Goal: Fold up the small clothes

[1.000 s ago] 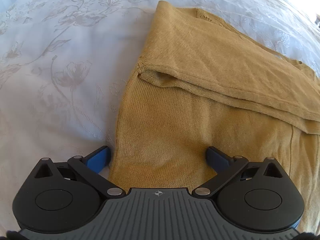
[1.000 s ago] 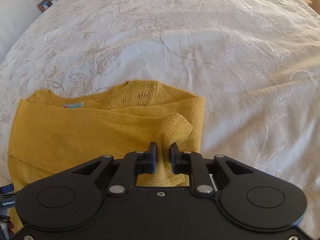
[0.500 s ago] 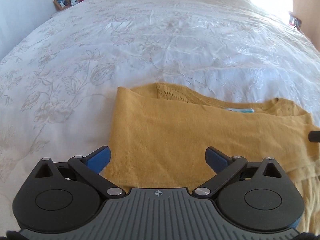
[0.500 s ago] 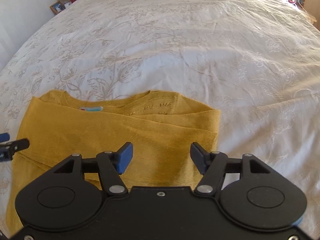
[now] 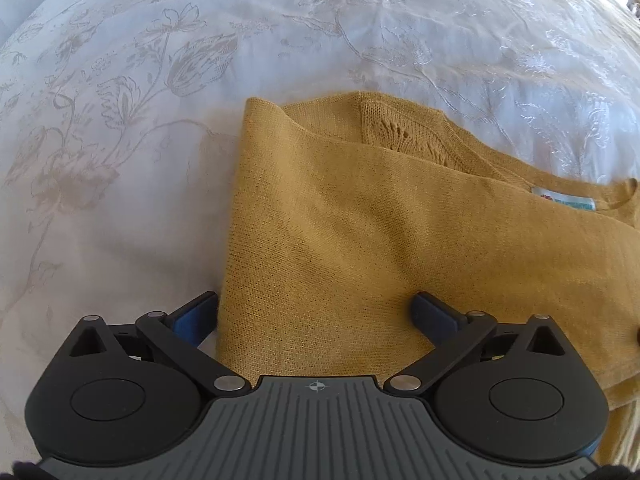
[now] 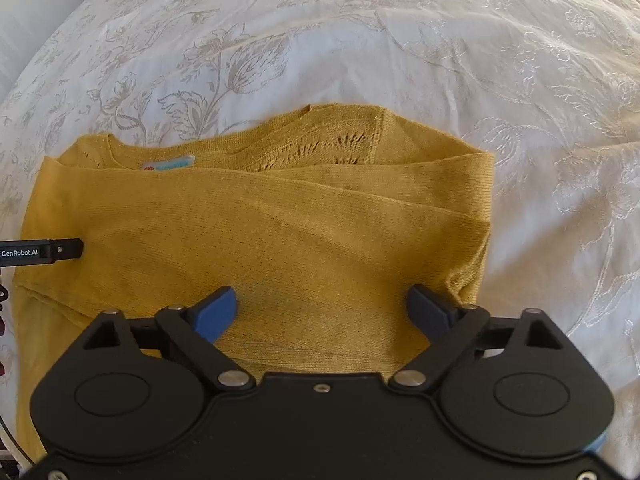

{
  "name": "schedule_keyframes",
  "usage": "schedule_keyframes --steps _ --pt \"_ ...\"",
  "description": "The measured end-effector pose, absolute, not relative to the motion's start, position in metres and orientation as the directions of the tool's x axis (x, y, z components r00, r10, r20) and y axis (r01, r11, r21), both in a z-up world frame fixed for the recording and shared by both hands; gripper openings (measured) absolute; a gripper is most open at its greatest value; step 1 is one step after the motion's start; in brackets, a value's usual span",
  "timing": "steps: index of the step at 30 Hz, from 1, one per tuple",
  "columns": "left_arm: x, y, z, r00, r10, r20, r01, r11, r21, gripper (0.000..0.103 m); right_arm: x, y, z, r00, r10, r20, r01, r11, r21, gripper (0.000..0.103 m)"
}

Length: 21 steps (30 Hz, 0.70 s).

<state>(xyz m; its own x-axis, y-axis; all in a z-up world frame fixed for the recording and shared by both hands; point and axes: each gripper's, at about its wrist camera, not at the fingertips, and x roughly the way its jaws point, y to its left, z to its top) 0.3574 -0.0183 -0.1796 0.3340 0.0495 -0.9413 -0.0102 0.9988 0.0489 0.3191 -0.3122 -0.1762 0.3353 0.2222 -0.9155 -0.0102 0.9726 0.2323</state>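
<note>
Fingers of the right gripper (image 6: 322,306) opening, left gripper (image 5: 316,314) wide, both empty above the folded mustard knit sweater (image 6: 256,236).

Mustard knit sweater (image 5: 360,240) folded on white floral bedspread (image 5: 140,140), label (image 5: 562,202) at neckline, left gripper (image 5: 316,312) above it — jaws wide, nothing clamped

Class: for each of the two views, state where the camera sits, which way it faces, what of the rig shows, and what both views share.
Left wrist: on the left hand-held gripper, facing steeply down at the mustard knitted sweater's one side edge; open fingers show.
Right wrist: on the right hand-held gripper, facing down at the sweater's opposite side; fingers opening, nothing held; the left gripper's fingertip shows.
Shared: sweater, its neck label, white embroidered bedspread.
</note>
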Motion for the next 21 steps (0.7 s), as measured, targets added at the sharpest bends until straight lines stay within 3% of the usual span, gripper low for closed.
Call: schedule_keyframes --steps 19,21 --pt "0.36 0.004 -0.185 0.33 -0.02 -0.944 -0.032 0.999 -0.033 0.103 0.336 -0.303 -0.186 0.313 0.182 -0.932 0.029 0.979 0.201 0.103" --pt "0.357 0.007 -0.178 0.344 -0.015 -0.939 -0.033 0.999 -0.029 0.098 0.332 -0.307 -0.182 0.325 0.189 -0.927 0.027 0.977 0.209 0.103"
